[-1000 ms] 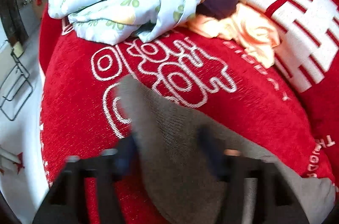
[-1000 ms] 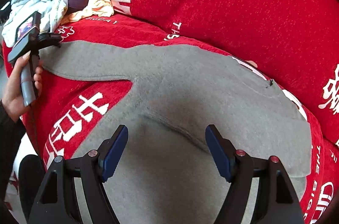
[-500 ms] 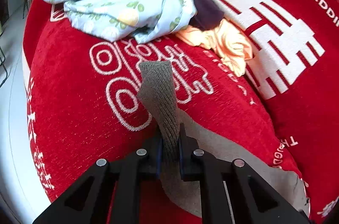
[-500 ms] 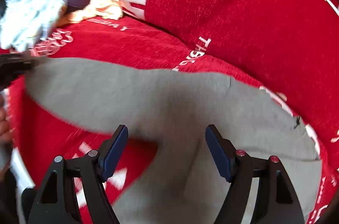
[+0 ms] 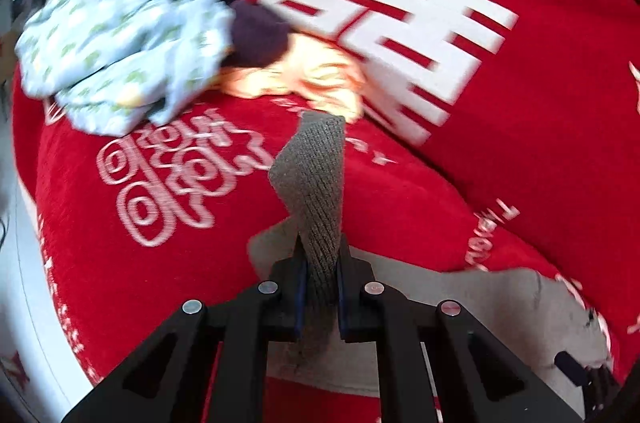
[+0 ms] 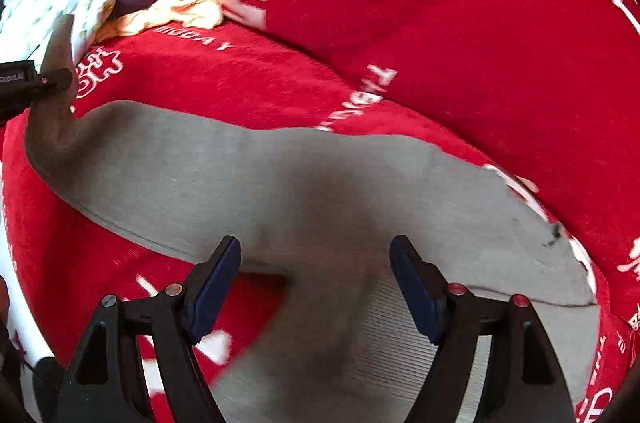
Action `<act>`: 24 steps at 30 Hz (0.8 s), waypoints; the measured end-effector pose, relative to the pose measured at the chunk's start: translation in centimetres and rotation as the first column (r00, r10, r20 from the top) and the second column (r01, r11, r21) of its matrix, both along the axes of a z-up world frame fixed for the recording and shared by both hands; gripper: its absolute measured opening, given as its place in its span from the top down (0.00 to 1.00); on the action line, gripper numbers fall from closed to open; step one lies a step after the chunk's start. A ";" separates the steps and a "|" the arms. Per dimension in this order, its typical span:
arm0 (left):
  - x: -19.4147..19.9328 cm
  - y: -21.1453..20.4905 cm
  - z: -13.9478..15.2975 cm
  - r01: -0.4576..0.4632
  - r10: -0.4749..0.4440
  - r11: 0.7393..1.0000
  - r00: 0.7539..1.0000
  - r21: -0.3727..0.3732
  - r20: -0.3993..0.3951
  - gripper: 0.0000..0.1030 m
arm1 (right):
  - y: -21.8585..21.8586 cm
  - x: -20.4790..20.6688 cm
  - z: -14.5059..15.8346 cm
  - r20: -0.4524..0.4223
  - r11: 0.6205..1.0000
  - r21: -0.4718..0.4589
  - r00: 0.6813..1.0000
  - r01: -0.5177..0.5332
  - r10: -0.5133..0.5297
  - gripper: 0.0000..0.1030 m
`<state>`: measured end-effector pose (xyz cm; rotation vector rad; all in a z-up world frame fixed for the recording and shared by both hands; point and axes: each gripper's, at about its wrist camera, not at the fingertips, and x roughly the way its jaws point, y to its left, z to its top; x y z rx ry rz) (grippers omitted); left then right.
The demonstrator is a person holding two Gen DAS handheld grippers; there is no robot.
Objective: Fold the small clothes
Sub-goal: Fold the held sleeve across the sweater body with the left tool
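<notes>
The left gripper (image 5: 322, 273) was pressed together on the ribbed cuff (image 5: 316, 183) of a grey garment (image 6: 304, 191), the cuff being pinched between the 2 blue pads and standing up beyond the fingertips. The rest of the garment (image 5: 500, 307) was seen below and to the right of this gripper, spread on a red cover (image 5: 400, 183) printed with white characters. In the right wrist view the same gripper (image 6: 56, 79) was seen at the far left edge, with the cuff (image 6: 58, 43) lifted off the cover and the sleeve curving down from it to the garment's body.

The right gripper (image 6: 316, 279) was spread wide, its 2 blue pads (image 6: 216, 283) held apart above the garment with nothing pinched between them. Whether the pads touched the cloth could not be told. The grey cloth lay directly ahead of and under this gripper, reaching to its right, where a dark tag (image 6: 554, 233) was seen near the garment's edge.

Beyond the left gripper, well apart from it, a pale blue printed cloth (image 5: 132, 23) was heaped on the cover, with a dark purple item (image 5: 260, 33) and a peach cloth (image 5: 304, 75) touching it. The far parts of both views were blurred.
</notes>
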<state>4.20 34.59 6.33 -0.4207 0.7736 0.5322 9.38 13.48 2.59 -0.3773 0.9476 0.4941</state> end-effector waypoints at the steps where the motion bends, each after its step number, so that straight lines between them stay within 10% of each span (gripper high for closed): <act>1: 0.4 -0.8 0.1 0.012 -0.012 1.000 1.000 0.006 -0.005 0.88 | -1.0 0.3 0.2 -0.003 1.000 0.004 1.000 0.009 -0.009 0.22; 24: 7.2 -21.4 1.9 0.288 -0.278 0.954 0.954 0.085 -0.115 0.88 | -19.1 3.7 1.2 -0.057 0.960 0.158 0.973 0.230 -0.224 0.23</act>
